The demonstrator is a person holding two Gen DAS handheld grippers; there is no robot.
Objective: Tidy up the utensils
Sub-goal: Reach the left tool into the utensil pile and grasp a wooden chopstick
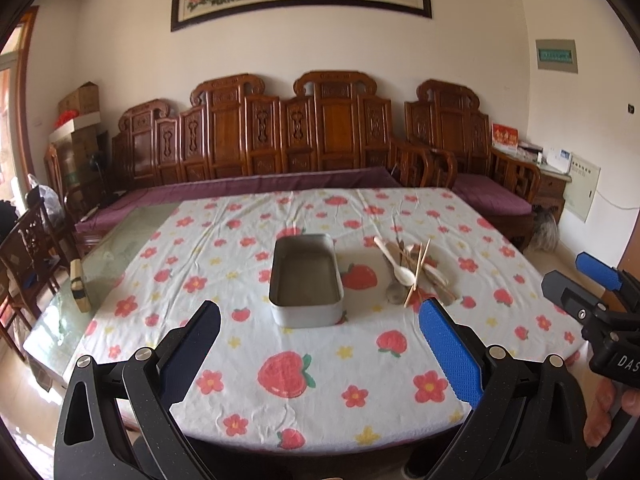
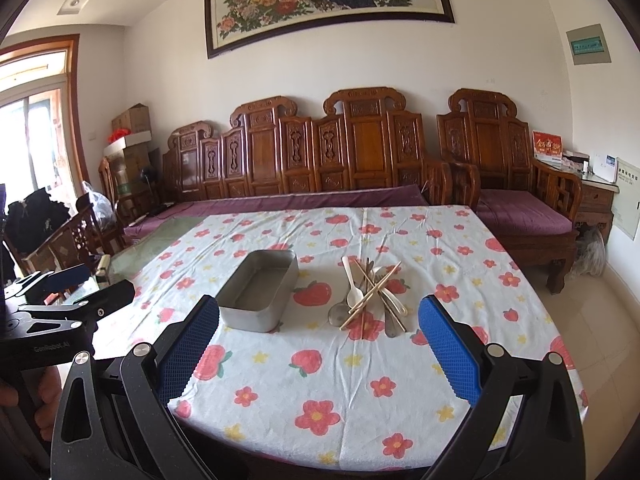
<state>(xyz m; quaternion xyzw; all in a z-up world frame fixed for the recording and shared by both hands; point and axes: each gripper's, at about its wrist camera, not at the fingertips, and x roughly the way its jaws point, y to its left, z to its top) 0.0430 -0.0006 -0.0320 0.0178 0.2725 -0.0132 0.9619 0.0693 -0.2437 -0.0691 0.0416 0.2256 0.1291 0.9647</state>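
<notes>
Blue-padded fingers (image 1: pixel 450 354) of my left gripper (image 1: pixel 320 352) stand spread wide with nothing between them, held level above the near edge of the desk (image 1: pixel 280 420). My right gripper (image 2: pixel 320 354) is the same, wide apart and holding nothing, just right of the left one. Farther off, a metal tin (image 2: pixel 260 290) sits open on the flowered cloth. Right of it lies a crossed heap of utensils (image 2: pixel 370 298): pale spoons, chopsticks and what look like metal pieces, though I cannot count them.

near cloth (image 2: pixel 320 392) bare | tin (image 2: pixel 260 292) left | utensil heap (image 2: pixel 370 298) right
</notes>
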